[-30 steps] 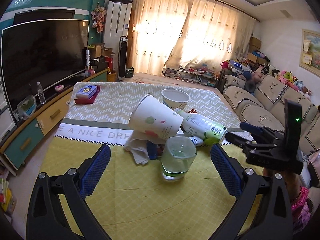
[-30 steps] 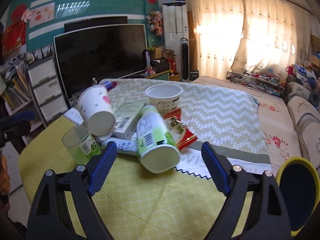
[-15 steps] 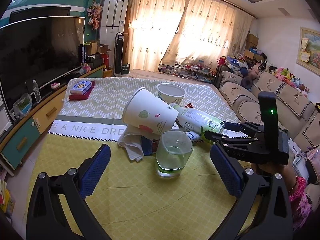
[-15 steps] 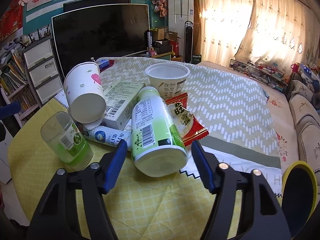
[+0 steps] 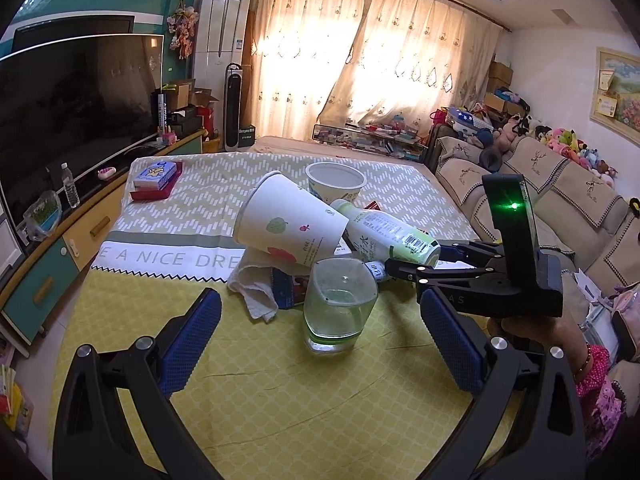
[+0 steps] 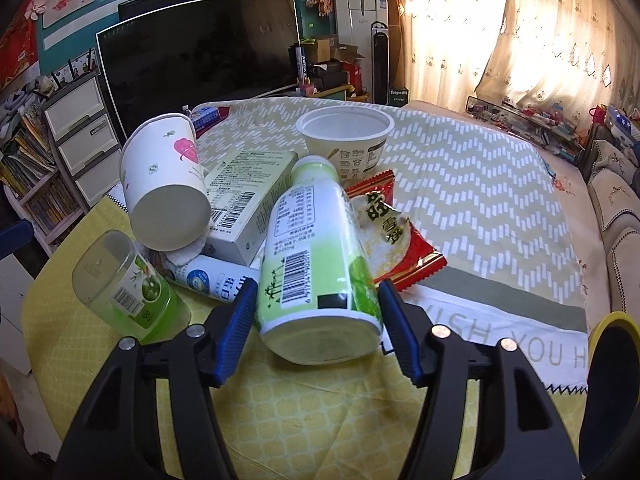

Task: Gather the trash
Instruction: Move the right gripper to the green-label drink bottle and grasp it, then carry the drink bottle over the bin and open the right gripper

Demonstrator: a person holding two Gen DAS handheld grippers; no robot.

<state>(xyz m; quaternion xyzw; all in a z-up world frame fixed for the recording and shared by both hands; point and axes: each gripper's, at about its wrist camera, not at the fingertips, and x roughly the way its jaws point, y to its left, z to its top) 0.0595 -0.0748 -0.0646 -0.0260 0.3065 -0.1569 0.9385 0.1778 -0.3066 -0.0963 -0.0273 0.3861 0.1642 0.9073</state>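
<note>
A trash pile lies mid-table: a green-and-white bottle (image 6: 316, 264) on its side, a tipped paper cup (image 6: 164, 188), a white box (image 6: 248, 200), a red snack wrapper (image 6: 394, 236), a yoghurt tub (image 6: 346, 140), a small tube (image 6: 212, 280) and a green-tinted container (image 6: 128, 288). My right gripper (image 6: 316, 308) has its pads against both sides of the bottle's base. In the left wrist view the bottle (image 5: 384, 236), cup (image 5: 288, 224) and container (image 5: 338, 308) show. My left gripper (image 5: 320, 328) is open and empty, straddling the container from the near side.
A crumpled tissue (image 5: 256, 284) lies under the cup. A red-and-blue box (image 5: 156, 178) sits at the table's far left. A TV (image 5: 76, 108) on a cabinet stands left, a sofa (image 5: 560, 200) right. A yellow-rimmed bin (image 6: 612, 384) shows at lower right.
My right gripper moved forward and narrowed its jaws until the pads met the bottle's base. My left gripper drifted slightly toward the green container.
</note>
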